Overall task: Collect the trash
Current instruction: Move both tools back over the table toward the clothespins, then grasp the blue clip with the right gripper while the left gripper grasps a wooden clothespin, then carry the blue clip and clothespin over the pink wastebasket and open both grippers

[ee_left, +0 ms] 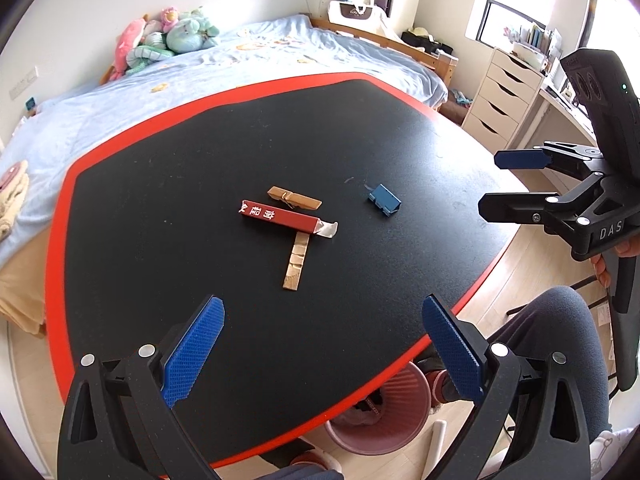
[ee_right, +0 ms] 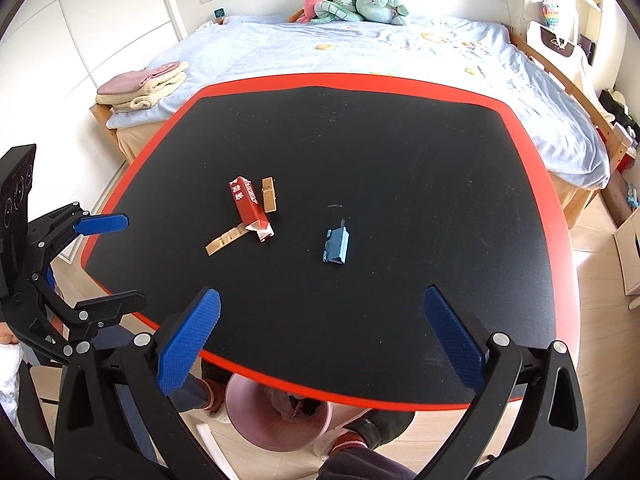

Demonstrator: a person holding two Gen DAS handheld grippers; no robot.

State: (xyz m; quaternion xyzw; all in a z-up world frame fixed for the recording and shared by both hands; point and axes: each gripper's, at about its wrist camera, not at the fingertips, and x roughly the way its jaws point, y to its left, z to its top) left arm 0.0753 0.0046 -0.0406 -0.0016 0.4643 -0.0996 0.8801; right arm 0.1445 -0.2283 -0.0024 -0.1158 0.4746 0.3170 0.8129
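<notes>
A black table with a red rim (ee_left: 60,208) (ee_right: 532,184) carries a red wrapper with white characters (ee_left: 280,218) (ee_right: 246,200), a whole wooden clothespin (ee_left: 296,199) (ee_right: 269,194), a loose wooden clothespin half (ee_left: 297,260) (ee_right: 226,239) and a blue binder clip (ee_left: 385,199) (ee_right: 336,246). My left gripper (ee_left: 322,344) is open and empty above the table's near edge. My right gripper (ee_right: 320,340) is open and empty over the near edge; it also shows at the right of the left wrist view (ee_left: 496,184).
A pink waste bin (ee_left: 380,412) (ee_right: 276,416) stands on the floor under the table's near edge, beside the person's legs (ee_left: 560,328). A bed with plush toys (ee_right: 360,0) lies behind the table. White drawers (ee_left: 500,96) stand at the right.
</notes>
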